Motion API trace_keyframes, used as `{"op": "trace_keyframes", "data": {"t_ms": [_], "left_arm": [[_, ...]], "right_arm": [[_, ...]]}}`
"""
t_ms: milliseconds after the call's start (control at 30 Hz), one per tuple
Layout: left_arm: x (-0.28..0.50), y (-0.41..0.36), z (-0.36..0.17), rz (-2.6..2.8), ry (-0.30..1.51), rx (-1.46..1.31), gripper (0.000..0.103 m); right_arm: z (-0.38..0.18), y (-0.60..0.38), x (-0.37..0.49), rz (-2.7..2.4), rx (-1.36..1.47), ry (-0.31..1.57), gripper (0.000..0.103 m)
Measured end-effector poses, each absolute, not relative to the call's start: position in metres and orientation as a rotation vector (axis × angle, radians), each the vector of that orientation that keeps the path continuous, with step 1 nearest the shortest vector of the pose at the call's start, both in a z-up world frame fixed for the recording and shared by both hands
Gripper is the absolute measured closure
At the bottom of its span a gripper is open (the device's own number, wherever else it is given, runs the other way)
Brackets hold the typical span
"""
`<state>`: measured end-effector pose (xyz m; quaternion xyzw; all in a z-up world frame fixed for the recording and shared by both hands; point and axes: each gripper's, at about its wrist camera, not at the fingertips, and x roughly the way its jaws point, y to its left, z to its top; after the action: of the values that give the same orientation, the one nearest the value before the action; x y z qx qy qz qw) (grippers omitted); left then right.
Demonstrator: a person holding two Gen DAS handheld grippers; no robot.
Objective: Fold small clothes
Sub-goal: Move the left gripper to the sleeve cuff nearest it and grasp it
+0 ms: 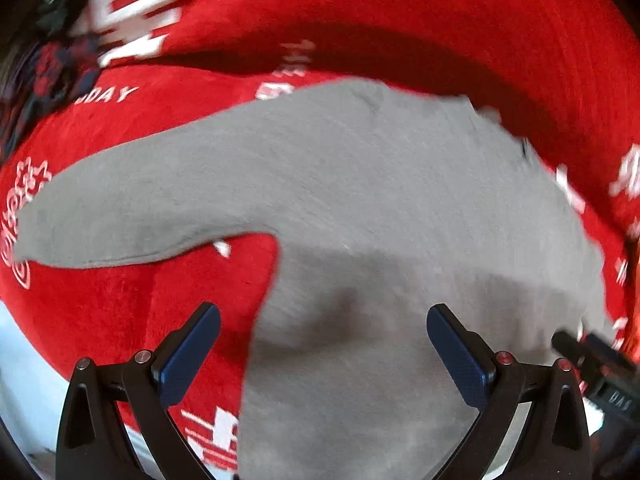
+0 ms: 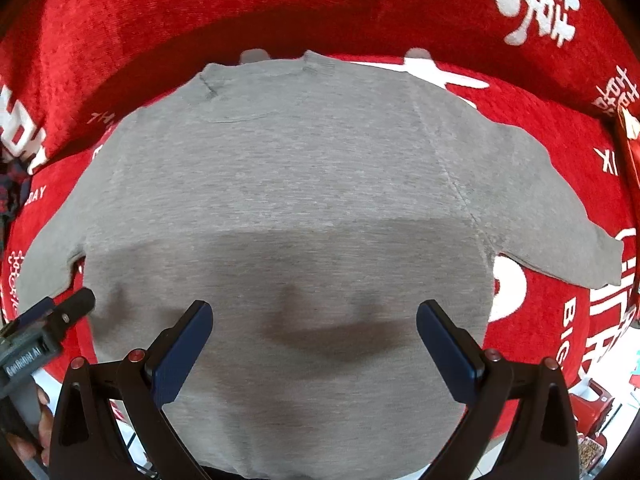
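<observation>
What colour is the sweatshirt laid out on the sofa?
Plain heather grey sweatshirt, no print; clearest in the right wrist view.

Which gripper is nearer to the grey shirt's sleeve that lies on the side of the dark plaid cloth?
Left. The left gripper hangs open just below that sleeve of the grey shirt. The right gripper, also open, hangs over the shirt's lower middle, farther from it.

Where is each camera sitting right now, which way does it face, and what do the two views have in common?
Left wrist: sits on the left hand-held gripper, looking forward and down at the grey shirt's left sleeve; jaws open; the right hand-held gripper shows at the edge.
Right wrist: sits on the right hand-held gripper, facing the shirt's body and collar; jaws open; a hand shows at lower left.
Shared: the grey shirt on the red blanket.
</observation>
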<state>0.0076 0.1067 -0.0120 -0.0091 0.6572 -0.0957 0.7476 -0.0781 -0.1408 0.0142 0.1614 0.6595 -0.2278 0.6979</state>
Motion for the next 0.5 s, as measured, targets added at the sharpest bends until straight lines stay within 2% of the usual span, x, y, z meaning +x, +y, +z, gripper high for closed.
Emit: {"op": "trace_keyframes", "data": {"t_ms": [267, 500], "left_arm": [[0.028, 0.229, -0.045, -0.089, 1.371, -0.486, 0.0], [0.039, 0.266, -0.108, -0.105, 1.378, -0.863, 0.0]], "right_arm": [[0.003, -0.109, -0.064, -0.44, 0.32, 1.5, 0.001], [-0.009, -0.082, -0.054, -0.387, 0.284, 1.533, 0.001]]}}
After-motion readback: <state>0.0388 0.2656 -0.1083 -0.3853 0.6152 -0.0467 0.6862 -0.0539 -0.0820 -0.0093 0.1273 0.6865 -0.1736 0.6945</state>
